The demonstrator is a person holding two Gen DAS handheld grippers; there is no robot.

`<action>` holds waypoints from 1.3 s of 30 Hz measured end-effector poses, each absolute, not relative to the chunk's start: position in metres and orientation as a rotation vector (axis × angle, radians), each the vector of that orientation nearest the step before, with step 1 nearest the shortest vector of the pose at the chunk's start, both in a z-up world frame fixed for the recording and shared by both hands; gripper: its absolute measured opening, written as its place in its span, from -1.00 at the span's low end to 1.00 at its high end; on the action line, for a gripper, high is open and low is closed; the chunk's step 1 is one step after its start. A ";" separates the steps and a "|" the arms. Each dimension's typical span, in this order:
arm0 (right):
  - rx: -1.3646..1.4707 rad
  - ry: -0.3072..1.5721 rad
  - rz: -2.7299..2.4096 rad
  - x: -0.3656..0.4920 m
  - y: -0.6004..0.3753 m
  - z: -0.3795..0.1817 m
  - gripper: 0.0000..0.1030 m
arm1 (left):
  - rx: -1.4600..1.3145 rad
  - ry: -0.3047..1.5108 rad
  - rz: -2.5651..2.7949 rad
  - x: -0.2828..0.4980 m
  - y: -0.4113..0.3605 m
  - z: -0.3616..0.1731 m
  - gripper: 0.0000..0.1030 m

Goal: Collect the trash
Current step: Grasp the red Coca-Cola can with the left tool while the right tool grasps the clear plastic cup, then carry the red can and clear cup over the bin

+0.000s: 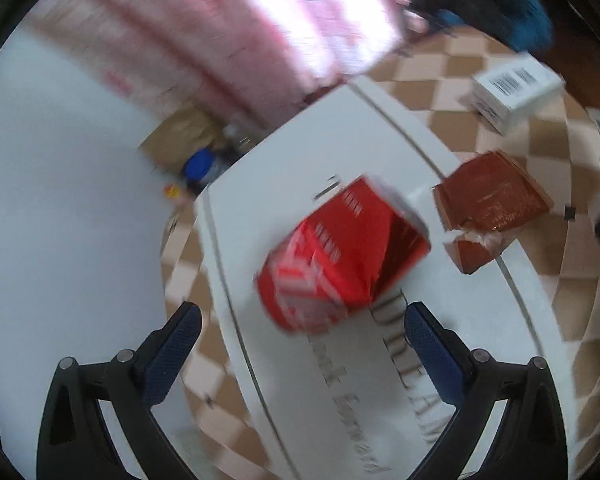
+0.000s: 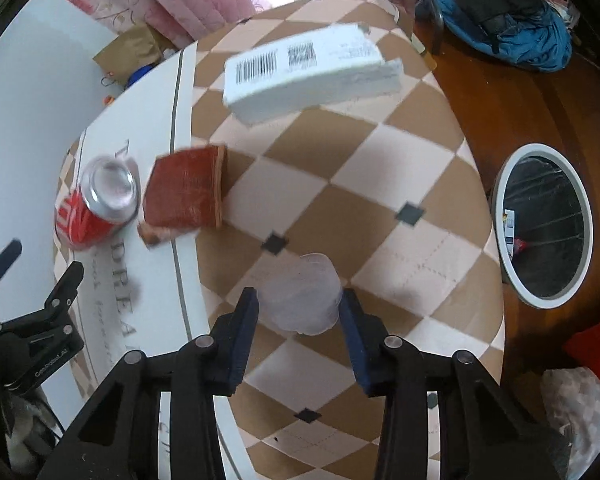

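soda can point(image 2: 100, 204) sits at the counter's point(image 2: 340, 200) left edge, torn packet point(image 2: 184, 192) just right of it, barcoded box point(image 2: 312, 72) further back.

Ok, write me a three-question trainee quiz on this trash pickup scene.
1. True or false: the left tool is open with nothing gripped.
2. What sits between the right tool's pads? A white box, B clear cup, C red can.
3. What colour is the bin's rim?
Key: 1 true; 2 B; 3 white.
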State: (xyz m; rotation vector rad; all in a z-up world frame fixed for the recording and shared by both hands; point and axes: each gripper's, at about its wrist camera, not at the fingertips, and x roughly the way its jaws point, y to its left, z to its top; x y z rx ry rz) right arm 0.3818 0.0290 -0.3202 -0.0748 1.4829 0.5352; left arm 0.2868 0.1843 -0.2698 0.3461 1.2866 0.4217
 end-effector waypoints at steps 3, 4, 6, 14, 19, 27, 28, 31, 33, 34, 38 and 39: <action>-0.054 1.481 0.518 0.396 0.032 -0.315 -0.15 | 0.415 1.365 0.286 0.304 0.189 -0.284 1.00; -0.047 1.487 0.515 0.400 0.034 -0.315 -0.15 | 0.415 1.389 0.243 0.308 0.191 -0.289 1.00; -0.048 1.502 0.511 0.408 0.039 -0.316 -0.15 | 0.419 1.434 0.169 0.316 0.193 -0.299 1.00; -0.056 1.534 0.501 0.424 0.049 -0.323 -0.15 | 0.328 1.456 0.107 0.332 0.206 -0.313 0.50; -0.058 1.530 0.518 0.422 0.049 -0.327 -0.15 | 0.082 1.480 0.151 0.322 0.219 -0.307 0.31; -0.065 1.516 0.529 0.419 0.050 -0.327 -0.15 | -0.132 1.428 0.232 0.305 0.230 -0.308 0.07; -0.064 1.516 0.529 0.419 0.050 -0.327 -0.15 | -0.141 1.412 0.245 0.303 0.230 -0.306 0.07; -0.062 1.517 0.532 0.418 0.049 -0.327 -0.15 | -0.158 1.365 0.273 0.294 0.226 -0.299 0.07; -0.066 1.510 0.535 0.417 0.048 -0.325 -0.15 | -0.169 1.334 0.296 0.285 0.224 -0.290 0.07; -0.065 1.503 0.536 0.415 0.047 -0.324 -0.15 | -0.184 1.311 0.306 0.280 0.223 -0.284 0.07; -0.051 1.487 0.556 0.407 0.043 -0.320 -0.15 | -0.225 1.228 0.343 0.262 0.211 -0.265 0.07; -0.054 1.480 0.562 0.404 0.041 -0.319 -0.15 | -0.232 1.208 0.358 0.256 0.212 -0.261 0.07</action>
